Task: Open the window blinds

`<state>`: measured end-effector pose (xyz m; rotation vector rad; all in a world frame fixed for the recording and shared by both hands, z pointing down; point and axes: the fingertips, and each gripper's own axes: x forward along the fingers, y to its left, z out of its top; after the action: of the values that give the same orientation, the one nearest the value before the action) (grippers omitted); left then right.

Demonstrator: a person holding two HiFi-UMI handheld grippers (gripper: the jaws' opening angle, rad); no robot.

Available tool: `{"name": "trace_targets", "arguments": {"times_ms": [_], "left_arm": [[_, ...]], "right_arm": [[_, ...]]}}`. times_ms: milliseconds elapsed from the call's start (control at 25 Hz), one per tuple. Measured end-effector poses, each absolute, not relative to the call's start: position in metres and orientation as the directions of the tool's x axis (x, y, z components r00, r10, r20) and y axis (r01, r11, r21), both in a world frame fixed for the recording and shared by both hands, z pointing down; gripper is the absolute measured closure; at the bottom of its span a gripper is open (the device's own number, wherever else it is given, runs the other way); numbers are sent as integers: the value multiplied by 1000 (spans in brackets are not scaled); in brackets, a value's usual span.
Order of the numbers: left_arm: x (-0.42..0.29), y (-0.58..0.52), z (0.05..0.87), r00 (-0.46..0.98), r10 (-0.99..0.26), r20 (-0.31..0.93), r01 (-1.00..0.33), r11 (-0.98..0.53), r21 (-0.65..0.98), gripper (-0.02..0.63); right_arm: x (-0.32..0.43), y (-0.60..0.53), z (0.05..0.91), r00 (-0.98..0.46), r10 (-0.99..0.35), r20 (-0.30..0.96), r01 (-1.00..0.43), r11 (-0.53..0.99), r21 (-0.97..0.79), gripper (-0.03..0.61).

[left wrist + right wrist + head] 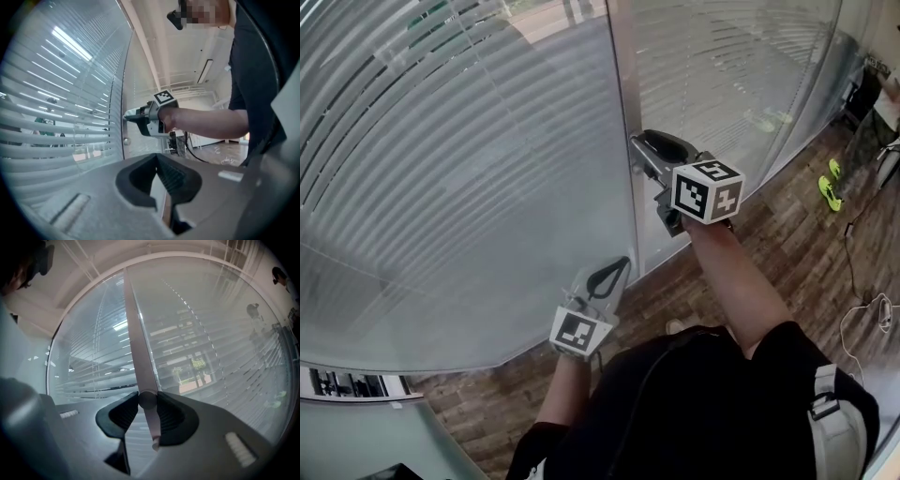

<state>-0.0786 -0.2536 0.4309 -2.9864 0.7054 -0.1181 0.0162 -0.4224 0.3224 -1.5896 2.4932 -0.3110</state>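
Right hand-held gripper [147, 400] clamps half-open on round frame knob [147, 397].

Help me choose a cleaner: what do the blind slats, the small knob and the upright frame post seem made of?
Slats: thin, pale, slightly glossy strips catching light streaks; probably painted aluminium, possibly plastic.
Knob: small, round, dull silver-grey; metal or metal-look plastic, unclear.
Frame post: smooth satin grey, straight-edged; likely anodised aluminium.
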Motion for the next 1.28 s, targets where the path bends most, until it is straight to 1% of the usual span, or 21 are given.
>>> {"name": "trace_targets", "arguments": {"times_ms": [240,640,960,1040,1160,1280], "left_arm": [[-80,-254,427,889,-456,48,-451,-888,-87,609],[-83,-253,428,887,-459,51,-454,-886,-91,609],[-85,-255,423,887,-460,54,-453,-886,-104,609],[-83,-256,418,890,-454,47,-447,-887,-119,609],[-82,-255,416,890,-454,45,-446,-887,-116,609],[-80,-258,419,893,-447,49,-440,-890,-117,609]], "right_arm": [[17,-423,321,-421,-906,-49,-838,409,-360,448],[18,-422,322,-398,-916,-54,-846,389,-363,448],[18,-423,320,-417,-907,-58,-846,411,-340,442],[20,-420,322,-422,-905,-49,-860,417,-293,358],[29,-412,334,-412,-911,2,-904,409,-124,332],[37,-409,341,-398,-916,48,-909,401,116,333]]}}
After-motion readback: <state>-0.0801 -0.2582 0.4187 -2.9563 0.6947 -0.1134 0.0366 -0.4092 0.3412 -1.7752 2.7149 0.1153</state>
